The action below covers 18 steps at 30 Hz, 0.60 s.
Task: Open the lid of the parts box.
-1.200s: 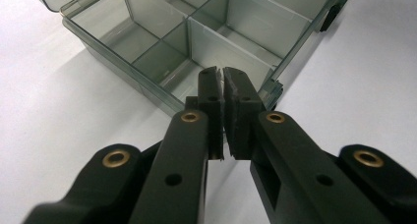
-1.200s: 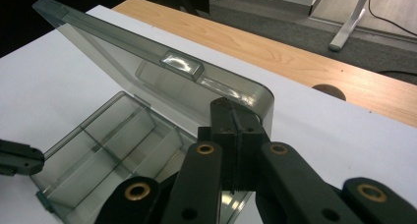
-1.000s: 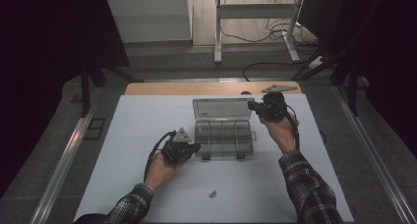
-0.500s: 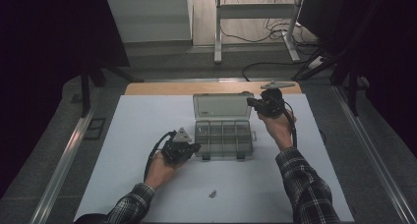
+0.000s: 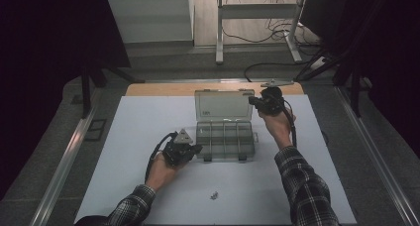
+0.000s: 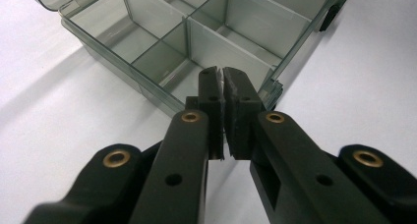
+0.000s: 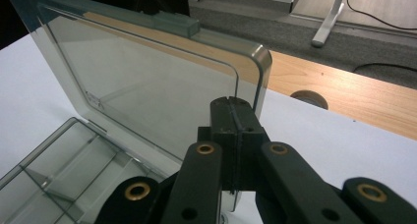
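Note:
A clear plastic compartment box (image 5: pixel 203 147) stands open mid-table, its lid (image 5: pixel 223 106) raised at the far side. My left gripper (image 5: pixel 198 149) is shut, its tips at the box's near left corner. In the left gripper view the jaws (image 6: pixel 223 79) stand almost together over the box's wall (image 6: pixel 147 17), with nothing between them. My right gripper (image 5: pixel 251 101) is shut at the lid's right edge. Its closed tips (image 7: pixel 235 103) sit in front of the lid (image 7: pixel 147 81) near its rounded corner. I cannot tell whether they touch it. The compartments I can see are empty.
A small metal part (image 5: pixel 214 195) lies on the white tabletop (image 5: pixel 124 137) near the front edge. A wooden strip (image 5: pixel 163 89) with a round hole borders the far side. Beyond it are the floor, cables and a desk frame (image 5: pixel 220 32).
My right gripper has moved a little farther away and to the left, staying at the lid's right edge. The lid's top edge now sits higher in the picture. The left gripper has kept still.

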Each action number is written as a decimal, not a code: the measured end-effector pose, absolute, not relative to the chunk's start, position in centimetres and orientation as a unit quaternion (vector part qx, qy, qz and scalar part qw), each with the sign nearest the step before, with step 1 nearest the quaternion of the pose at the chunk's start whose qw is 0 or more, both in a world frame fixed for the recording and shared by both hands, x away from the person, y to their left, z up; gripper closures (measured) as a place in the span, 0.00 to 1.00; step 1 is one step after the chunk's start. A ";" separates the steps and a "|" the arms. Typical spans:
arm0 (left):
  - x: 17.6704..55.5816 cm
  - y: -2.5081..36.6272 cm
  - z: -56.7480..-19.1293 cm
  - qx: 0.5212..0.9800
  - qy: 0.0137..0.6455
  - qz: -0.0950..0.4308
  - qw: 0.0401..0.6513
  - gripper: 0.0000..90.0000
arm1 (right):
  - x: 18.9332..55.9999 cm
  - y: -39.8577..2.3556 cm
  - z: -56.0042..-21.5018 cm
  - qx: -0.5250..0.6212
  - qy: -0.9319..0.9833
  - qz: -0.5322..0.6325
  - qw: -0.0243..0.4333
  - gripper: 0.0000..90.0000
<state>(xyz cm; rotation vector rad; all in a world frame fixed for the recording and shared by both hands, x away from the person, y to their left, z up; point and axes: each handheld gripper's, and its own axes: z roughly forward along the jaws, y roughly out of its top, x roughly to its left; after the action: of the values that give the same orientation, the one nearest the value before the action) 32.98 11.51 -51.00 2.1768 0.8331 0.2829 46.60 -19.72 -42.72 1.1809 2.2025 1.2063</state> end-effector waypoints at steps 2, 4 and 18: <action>33.0 11.5 -51.0 0.855 0.327 0.111 0.387 0.96 | 46.7 -19.7 -42.8 0.419 0.780 0.428 0.182 0.99; 33.0 11.5 -51.0 0.855 0.327 0.111 0.387 0.96 | 46.9 -19.7 -42.9 0.422 0.779 0.426 0.182 0.99; 33.0 11.5 -51.0 0.855 0.327 0.112 0.386 0.96 | 48.4 -19.8 -44.3 0.443 0.776 0.409 0.183 0.99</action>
<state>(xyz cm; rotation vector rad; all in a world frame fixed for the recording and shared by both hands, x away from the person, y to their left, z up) 32.99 11.53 -51.02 2.1780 0.8318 0.2847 48.38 -19.80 -44.31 1.2485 2.1903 1.1547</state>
